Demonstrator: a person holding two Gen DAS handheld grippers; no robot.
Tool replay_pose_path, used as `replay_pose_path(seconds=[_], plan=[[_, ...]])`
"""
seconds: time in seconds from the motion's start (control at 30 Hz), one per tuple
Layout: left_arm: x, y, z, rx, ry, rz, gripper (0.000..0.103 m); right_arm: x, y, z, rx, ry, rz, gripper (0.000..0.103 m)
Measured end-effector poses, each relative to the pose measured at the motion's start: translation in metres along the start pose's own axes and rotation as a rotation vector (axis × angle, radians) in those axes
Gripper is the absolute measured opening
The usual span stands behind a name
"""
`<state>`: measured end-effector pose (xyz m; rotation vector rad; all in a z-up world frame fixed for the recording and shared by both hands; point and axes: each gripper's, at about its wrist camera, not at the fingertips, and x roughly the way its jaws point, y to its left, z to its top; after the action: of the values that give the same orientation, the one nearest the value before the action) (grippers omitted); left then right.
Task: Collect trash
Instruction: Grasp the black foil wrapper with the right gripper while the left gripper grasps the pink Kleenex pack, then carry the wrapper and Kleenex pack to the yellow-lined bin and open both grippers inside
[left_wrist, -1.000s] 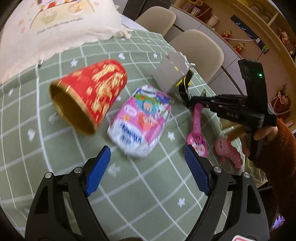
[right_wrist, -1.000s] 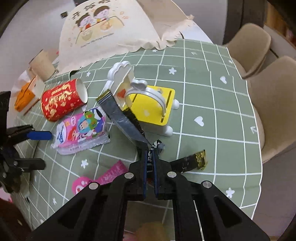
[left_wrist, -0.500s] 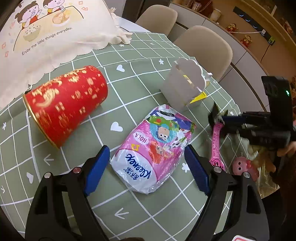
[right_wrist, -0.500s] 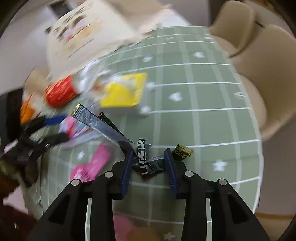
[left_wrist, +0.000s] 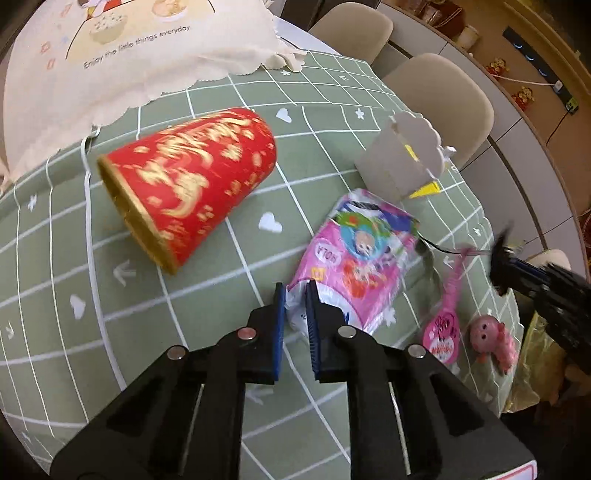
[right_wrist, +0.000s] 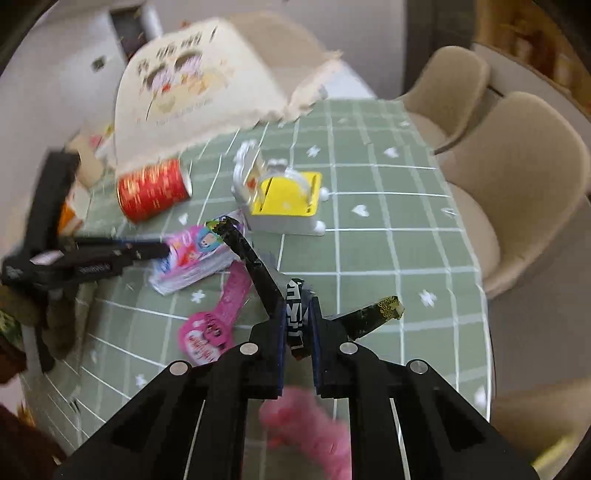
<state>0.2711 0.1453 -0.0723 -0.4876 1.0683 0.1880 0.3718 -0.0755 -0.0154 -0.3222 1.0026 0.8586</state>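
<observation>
The left tongs (left_wrist: 295, 295) have pinched the near corner of the pink tissue pack (left_wrist: 360, 264), and their blue pads are almost together on the crinkly plastic. The pack lies on the green cloth (left_wrist: 207, 302), so it is grabbed but not lifted yet. The right tongs (right_wrist: 298, 317) have black wrappers (right_wrist: 295, 314) between their pads, and the pads are closing on them; one long strip sticks up to the left and a gold-tipped one pokes out to the right. Past the left tongs, up and to the left, a red cup (left_wrist: 188, 181) lies on its side, with no tongs on it. To their right sit a pink tag (left_wrist: 445, 328) and a little pink toy (left_wrist: 493, 338) (I can't say if these count as trash). A white and yellow holder (right_wrist: 286, 197) stands further off. No bin shows anywhere, so nothing looks thrown away yet. I think the job is just starting: two things are caught, and the cup is left.
</observation>
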Motion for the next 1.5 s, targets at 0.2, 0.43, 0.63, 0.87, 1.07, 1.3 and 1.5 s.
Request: replay_pose_path(seconds=[0.2, 0.43, 0.63, 0.87, 1.07, 1.3, 1.5], plan=[[-0.042, -0.019, -0.028, 0.061, -0.050, -0.032, 0.007, -0.056, 0.009, -0.038, 0.126, -0.082, -0.036, 0.012], [-0.108, -0.049, -0.062, 0.163, -0.127, -0.073, 0.007, -0.121, 0.028, -0.082, 0.179, -0.168, -0.076, 0.012], [-0.152, -0.074, -0.084, 0.215, -0.171, -0.129, 0.007, -0.177, 0.040, -0.111, 0.205, -0.260, -0.120, 0.012], [-0.187, -0.131, -0.092, 0.289, -0.221, -0.262, 0.007, -0.246, 0.027, -0.157, 0.269, -0.342, -0.215, 0.013], [-0.186, -0.210, -0.097, 0.345, -0.207, -0.397, 0.007, -0.304, -0.003, -0.191, 0.308, -0.392, -0.317, 0.012], [-0.163, -0.313, -0.107, 0.447, -0.178, -0.457, 0.008, -0.353, -0.064, -0.230, 0.393, -0.428, -0.400, 0.012], [-0.113, -0.382, -0.114, 0.500, -0.101, -0.430, 0.007, -0.375, -0.114, -0.255, 0.446, -0.441, -0.430, 0.012]])
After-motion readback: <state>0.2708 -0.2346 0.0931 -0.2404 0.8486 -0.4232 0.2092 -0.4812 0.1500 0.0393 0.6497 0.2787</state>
